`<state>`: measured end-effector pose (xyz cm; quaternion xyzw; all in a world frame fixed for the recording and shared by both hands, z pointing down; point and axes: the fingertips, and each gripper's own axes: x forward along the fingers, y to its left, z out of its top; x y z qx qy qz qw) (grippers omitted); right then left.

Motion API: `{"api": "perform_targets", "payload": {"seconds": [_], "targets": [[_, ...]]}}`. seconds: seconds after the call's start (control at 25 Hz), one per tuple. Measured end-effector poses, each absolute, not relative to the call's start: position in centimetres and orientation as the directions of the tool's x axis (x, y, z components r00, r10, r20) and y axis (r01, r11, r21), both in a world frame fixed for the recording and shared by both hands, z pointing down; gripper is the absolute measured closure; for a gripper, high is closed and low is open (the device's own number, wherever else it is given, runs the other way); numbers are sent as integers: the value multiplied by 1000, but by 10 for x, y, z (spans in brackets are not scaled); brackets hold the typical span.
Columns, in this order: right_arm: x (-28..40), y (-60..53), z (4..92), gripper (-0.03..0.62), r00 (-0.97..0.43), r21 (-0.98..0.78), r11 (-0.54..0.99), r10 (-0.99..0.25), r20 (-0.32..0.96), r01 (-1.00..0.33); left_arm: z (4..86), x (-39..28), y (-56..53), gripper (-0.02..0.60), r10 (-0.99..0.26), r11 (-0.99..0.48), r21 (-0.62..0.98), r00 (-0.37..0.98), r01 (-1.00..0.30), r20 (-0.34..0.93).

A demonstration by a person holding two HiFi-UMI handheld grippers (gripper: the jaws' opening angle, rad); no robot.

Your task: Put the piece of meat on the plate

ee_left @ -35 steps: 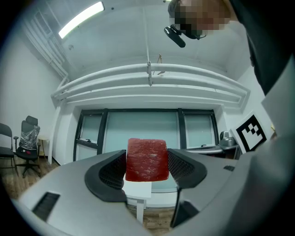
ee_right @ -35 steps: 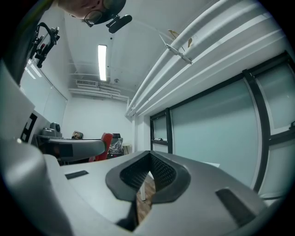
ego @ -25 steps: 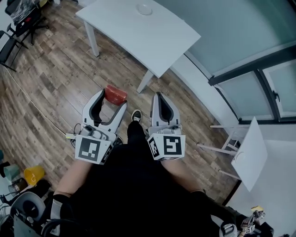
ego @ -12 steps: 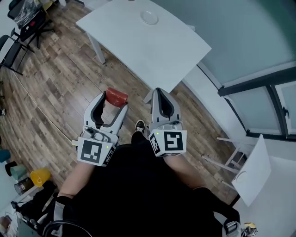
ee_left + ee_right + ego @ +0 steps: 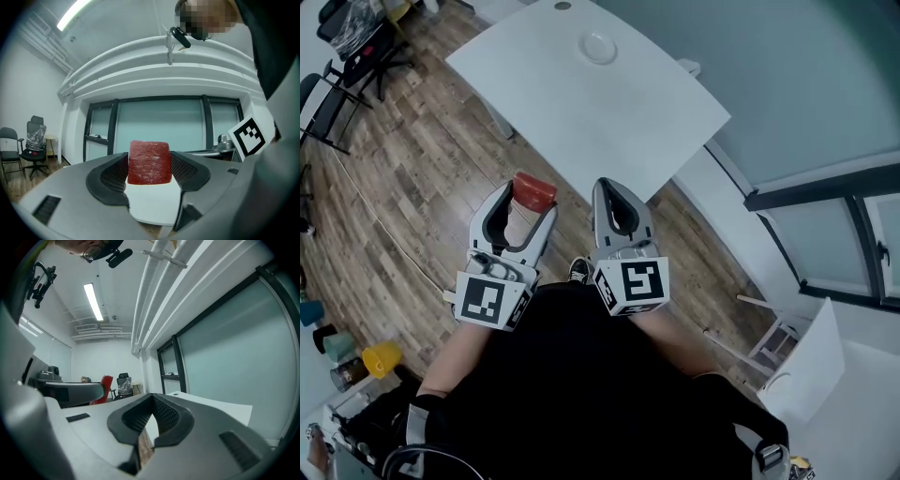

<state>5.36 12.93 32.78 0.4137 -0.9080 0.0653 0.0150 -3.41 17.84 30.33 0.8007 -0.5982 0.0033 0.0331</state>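
A red slab of meat is clamped between the tips of my left gripper, held in the air just short of the white table's near edge. The plate, small and white, sits toward the far side of the white table. My right gripper is beside the left one, shut with nothing in it, its tip over the table's near edge. From the right gripper view the meat shows as a red patch at the left.
The floor is wood plank. Black chairs stand at the far left and a second white table at the lower right. A glass wall with dark frames runs along the right. Cups and a yellow container sit at the lower left.
The table and plate have come closer as the person walked toward them. Both grippers now reach the table's near edge, the left still holding the meat.
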Motion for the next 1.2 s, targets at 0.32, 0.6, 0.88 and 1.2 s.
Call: {"api": "perform_targets", "payload": {"seconds": [0.32, 0.6, 0.88, 1.2], "targets": [[67, 91, 327, 591, -681, -107, 673, -729, 69, -732, 299, -19, 144, 300, -966, -256, 32, 257, -966, 19], [54, 87, 337, 591, -702, -111, 693, -706, 96, -712, 305, -27, 135, 301, -971, -234, 44, 236, -971, 48], [37, 66, 342, 591, -683, -93, 676, -722, 111, -731, 310, -50, 110, 300, -969, -246, 61, 248, -967, 25], [9, 23, 353, 591, -653, -81, 649, -742, 153, -756, 318, -73, 56, 301, -950, -302, 94, 308, -949, 50]]}}
